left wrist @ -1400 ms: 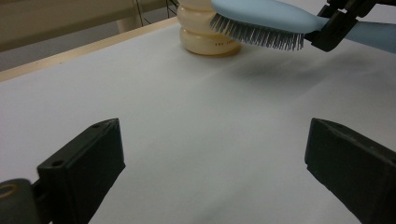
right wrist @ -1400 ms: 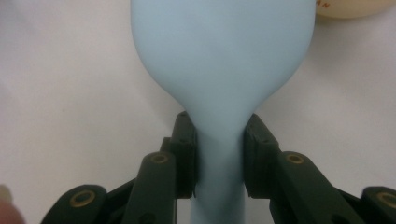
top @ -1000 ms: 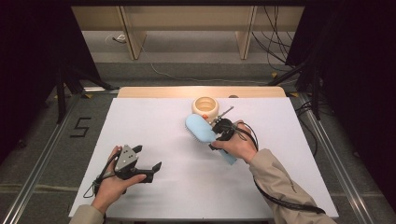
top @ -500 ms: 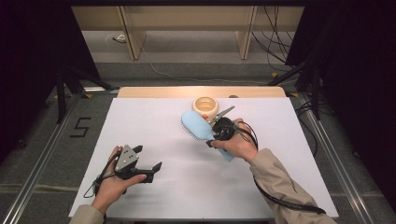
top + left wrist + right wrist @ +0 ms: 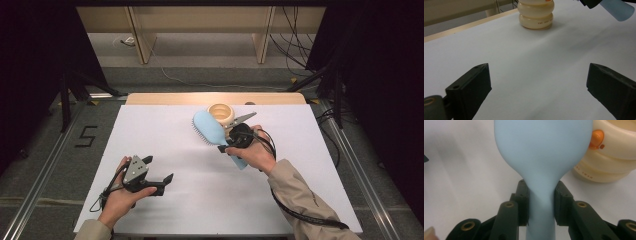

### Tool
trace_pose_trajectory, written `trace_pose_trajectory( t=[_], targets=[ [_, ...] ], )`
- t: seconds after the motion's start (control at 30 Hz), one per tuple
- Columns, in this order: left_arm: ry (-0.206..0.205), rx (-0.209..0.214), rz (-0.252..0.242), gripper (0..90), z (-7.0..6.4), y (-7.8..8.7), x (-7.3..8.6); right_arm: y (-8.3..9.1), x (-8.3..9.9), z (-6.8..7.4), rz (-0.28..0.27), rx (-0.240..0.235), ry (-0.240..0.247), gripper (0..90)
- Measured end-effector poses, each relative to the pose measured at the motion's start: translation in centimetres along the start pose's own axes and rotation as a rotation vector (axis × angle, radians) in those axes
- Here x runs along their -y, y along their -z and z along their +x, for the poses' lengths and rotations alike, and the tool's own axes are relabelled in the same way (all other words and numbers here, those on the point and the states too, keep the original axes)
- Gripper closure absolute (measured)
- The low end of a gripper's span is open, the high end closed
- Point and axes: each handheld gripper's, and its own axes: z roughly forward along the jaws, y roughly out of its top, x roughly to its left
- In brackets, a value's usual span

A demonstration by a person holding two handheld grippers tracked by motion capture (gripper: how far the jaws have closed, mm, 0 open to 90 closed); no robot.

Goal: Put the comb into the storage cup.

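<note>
Resting on the white table (image 5: 165, 135) near the front edge, the left gripper (image 5: 167, 179) has its jaws wide apart, nothing between | right gripper (image 5: 223, 146) squeezes the neck of a light blue plastic hairbrush (image 5: 541, 150), lifted off the table | just behind it, a cream ringed plastic cup (image 5: 220, 113) stands upright

Right tool (image 5: 541, 202) clamps the narrow neck of a pale blue hairbrush (image 5: 541, 147), jaws touching both sides. Brush head fans out above, smooth back facing the camera. Cream ringed holder (image 5: 610, 157) with an orange button just beside it, on white tabletop (image 5: 461, 170).
</note>
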Motion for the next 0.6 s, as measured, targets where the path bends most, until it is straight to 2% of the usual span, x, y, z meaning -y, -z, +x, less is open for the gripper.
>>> trace_pose_trajectory(
  t=[0.37,0.6],
  targets=[
    [0.002,0.002,0.0,5.2,-0.04,-0.03,0.0,0.3,-0.09,-0.07,-0.081,0.003,-0.022,70.2],
    [0.022,0.017,-0.007,5.9,-0.22,-0.13,-0.1,0.59,-0.14,-0.12,-0.151,0.011,-0.047,70.2]
  ],
)
